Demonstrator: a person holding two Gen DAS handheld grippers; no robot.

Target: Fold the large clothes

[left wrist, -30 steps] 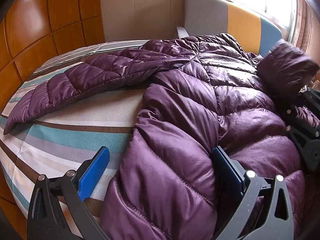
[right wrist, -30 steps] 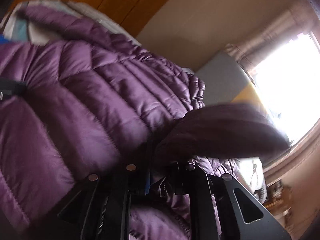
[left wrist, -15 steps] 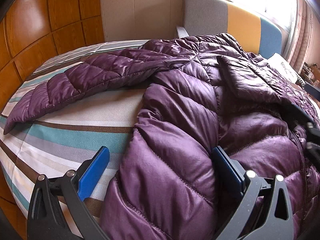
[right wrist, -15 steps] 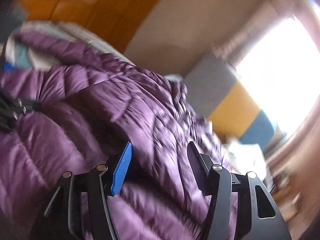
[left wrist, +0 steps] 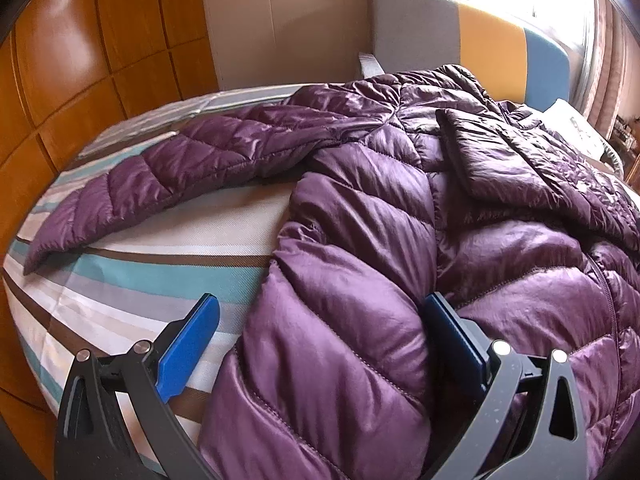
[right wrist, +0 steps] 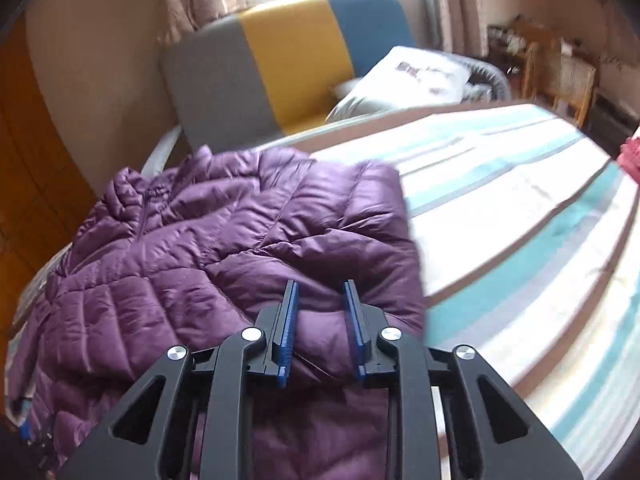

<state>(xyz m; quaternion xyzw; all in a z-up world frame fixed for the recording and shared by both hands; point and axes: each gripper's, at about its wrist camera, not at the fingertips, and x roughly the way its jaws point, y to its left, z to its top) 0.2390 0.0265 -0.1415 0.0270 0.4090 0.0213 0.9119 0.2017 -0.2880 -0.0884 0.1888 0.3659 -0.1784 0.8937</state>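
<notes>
**On the striped bed: a purple down jacket under both grippers**

Under the left gripper (left wrist: pixel 320 356) a purple quilted down jacket (left wrist: pixel 400 240) lies spread on a bed with a striped sheet (left wrist: pixel 132 276). The jaws of this gripper stand wide apart, and a thick fold of the jacket's side rises between them. The blue pad (left wrist: pixel 188 354) on the left side hangs over the bare sheet and touches nothing. The other pad is at the edge of the fabric, but whether it touches I cannot tell. Ahead and to the left of this gripper, one sleeve (left wrist: pixel 152 184) stretches out flat over the stripes. Ahead and to the right, the other sleeve (left wrist: pixel 516 168) lies folded across the body of the jacket.

In the right wrist view, the right gripper (right wrist: pixel 322 296) points down at the near edge of the jacket. Its jaws are narrow and are closing. Puffy purple fabric shows in the gap between the blue pads (right wrist: pixel 289 320), but the pads do not press on it yet. To the right of this gripper the sheet is bare. Beyond the jacket stand a grey, yellow and blue headboard (right wrist: pixel 280 68) and a white pillow (right wrist: pixel 404 80).
</notes>
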